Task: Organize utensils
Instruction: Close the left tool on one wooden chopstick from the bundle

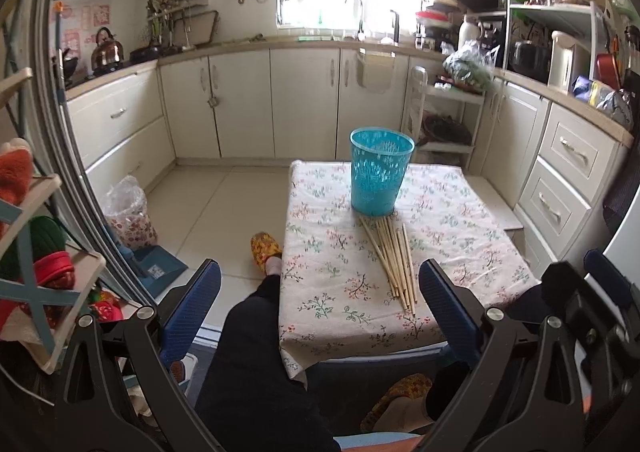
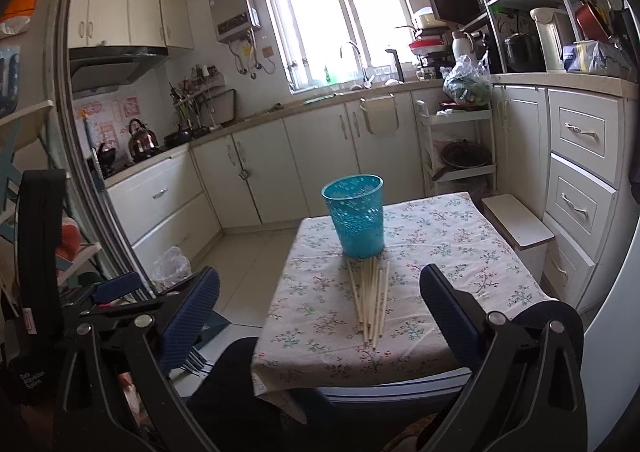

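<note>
Chopsticks (image 1: 394, 262) wooden, fanned | cup (image 1: 381, 172) perforated plastic | claws apart

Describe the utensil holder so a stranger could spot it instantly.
Find the small table with the floral cloth in the middle of the kitchen. On it, the blue perforated cup stands upright behind a fan of chopsticks lying flat, the only blue, standing thing there.

We are seeing the cup (image 1: 381, 171) standing on the table's (image 1: 460, 252) far side, the chopsticks (image 1: 394, 260) lying just near of it, fanned toward us.
</note>
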The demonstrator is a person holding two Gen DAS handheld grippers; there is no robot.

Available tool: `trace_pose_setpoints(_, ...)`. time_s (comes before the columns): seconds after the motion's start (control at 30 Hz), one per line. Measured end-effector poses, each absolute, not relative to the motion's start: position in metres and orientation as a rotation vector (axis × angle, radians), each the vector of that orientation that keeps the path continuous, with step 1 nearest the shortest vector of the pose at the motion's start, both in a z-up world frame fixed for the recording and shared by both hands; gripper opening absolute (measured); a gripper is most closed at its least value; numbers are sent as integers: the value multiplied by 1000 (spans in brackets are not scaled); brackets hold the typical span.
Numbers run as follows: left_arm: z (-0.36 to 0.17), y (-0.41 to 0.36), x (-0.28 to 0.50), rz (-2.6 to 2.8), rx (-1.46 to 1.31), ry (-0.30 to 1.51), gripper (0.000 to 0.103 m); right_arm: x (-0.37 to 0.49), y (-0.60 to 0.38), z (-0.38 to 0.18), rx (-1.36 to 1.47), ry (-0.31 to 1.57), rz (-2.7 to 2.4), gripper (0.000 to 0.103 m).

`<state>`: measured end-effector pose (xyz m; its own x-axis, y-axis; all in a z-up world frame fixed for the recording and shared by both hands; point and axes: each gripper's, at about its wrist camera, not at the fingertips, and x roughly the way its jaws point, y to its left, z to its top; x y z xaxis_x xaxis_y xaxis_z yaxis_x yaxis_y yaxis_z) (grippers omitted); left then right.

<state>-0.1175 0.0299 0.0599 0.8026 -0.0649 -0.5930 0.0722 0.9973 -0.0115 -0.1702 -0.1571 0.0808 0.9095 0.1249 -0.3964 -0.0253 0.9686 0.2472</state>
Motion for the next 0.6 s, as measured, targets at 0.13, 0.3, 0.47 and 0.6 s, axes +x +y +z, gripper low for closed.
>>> trace_pose_setpoints(0.13,40,30,-87,-77,9,706,95,-123,-179,57,248,506,25,96)
trace_pose_setpoints(0.3,10,27,-48,-79,11,786,95,-34,-199,-11,213,741,-8,81)
trace_pose_setpoints(0.47,-21,22,-9,-92,-7,869,95,30,-208,-66,160,912,-12,44)
trace_pose_setpoints(0.6,-46,17,30,-115,-51,938,95,64,-207,-92,202,962,-7,34)
